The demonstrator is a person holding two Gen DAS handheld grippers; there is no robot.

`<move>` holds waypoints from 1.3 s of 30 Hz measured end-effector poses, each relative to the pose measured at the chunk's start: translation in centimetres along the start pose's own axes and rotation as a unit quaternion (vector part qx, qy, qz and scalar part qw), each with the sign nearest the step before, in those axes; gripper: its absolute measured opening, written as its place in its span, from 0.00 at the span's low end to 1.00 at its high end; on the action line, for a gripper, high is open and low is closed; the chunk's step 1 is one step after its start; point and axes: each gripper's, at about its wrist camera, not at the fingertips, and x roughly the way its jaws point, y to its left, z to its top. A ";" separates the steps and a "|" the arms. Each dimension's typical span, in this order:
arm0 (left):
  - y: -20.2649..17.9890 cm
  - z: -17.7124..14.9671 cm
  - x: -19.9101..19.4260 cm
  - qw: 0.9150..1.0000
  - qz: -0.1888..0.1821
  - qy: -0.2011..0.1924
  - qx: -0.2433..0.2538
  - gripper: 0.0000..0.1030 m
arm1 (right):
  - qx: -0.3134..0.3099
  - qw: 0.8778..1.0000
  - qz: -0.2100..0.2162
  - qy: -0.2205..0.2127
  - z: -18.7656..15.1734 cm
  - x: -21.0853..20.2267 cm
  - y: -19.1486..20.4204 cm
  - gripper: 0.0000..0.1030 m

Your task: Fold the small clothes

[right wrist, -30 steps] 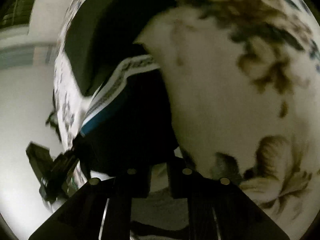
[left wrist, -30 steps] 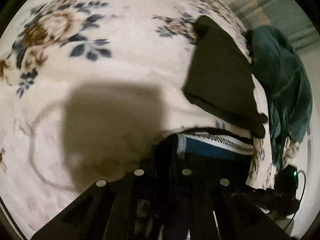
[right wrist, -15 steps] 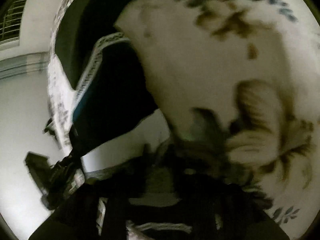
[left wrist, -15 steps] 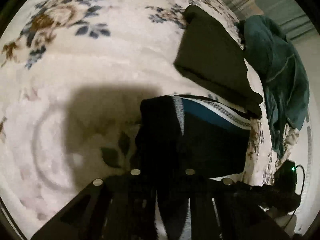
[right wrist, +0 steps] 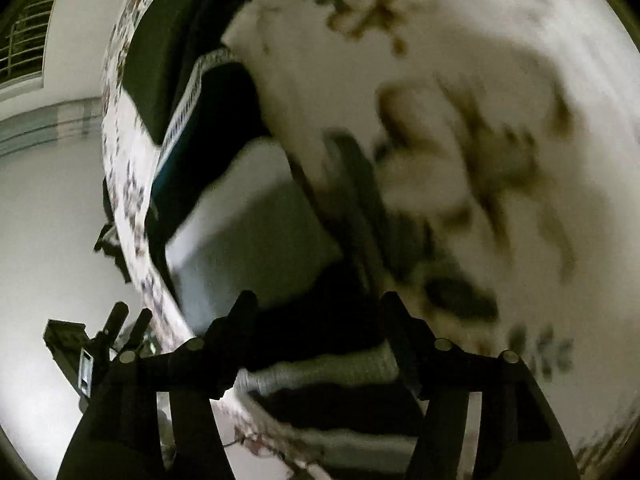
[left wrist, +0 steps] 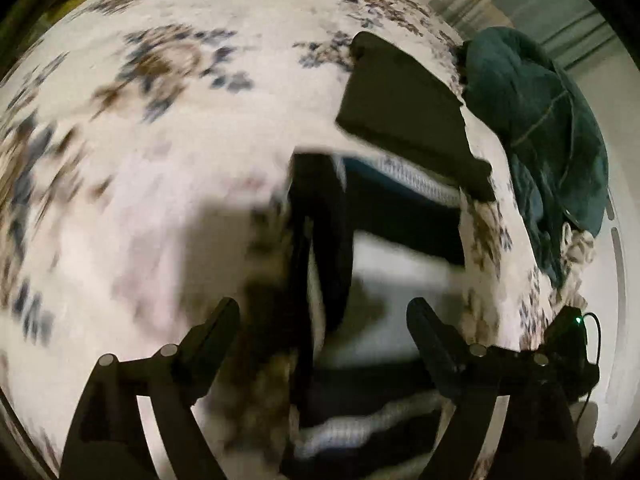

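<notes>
A small dark garment (left wrist: pixel 400 216) with a blue and white patterned waistband lies on the floral bedspread (left wrist: pixel 160 140), a pale inner panel showing; it is blurred. My left gripper (left wrist: pixel 322 316) is open just above its near edge, holding nothing. In the right wrist view the same garment (right wrist: pixel 224 112) stretches away from my right gripper (right wrist: pixel 318 308), which is open over its near waistband. A folded dark green cloth (left wrist: pixel 404 108) lies just beyond the garment.
A teal garment heap (left wrist: pixel 548 120) lies at the bed's right edge. A black device with a green light (left wrist: pixel 572 340) sits off the bed at the right. The bed's left edge (right wrist: pixel 128 216) drops to a pale floor.
Both grippers were shut on the garment and have opened, letting it go. The garment now lies spread toward me, and both cameras have pulled back.
</notes>
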 end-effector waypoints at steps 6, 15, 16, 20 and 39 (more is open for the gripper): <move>2.8 -13.0 -3.0 0.994 0.017 0.062 -0.084 0.83 | -0.005 0.998 -0.062 0.024 -8.7 -2.2 -5.4 0.64; 4.8 -30.8 0.1 0.974 0.053 0.153 -0.160 0.78 | 0.006 0.990 -0.094 0.105 -20.6 1.8 -14.8 0.64; 4.5 -31.7 0.2 0.976 0.040 0.144 -0.159 0.51 | 0.004 0.989 -0.092 0.112 -21.6 2.2 -15.9 0.64; 3.4 -33.1 -0.2 0.982 0.009 0.108 -0.153 0.04 | 0.006 0.990 -0.091 0.108 -24.8 3.9 -16.9 0.15; 6.3 -34.7 3.3 0.973 -0.099 0.140 -0.152 0.73 | -0.060 0.988 -0.024 0.141 -25.9 6.6 -18.9 0.71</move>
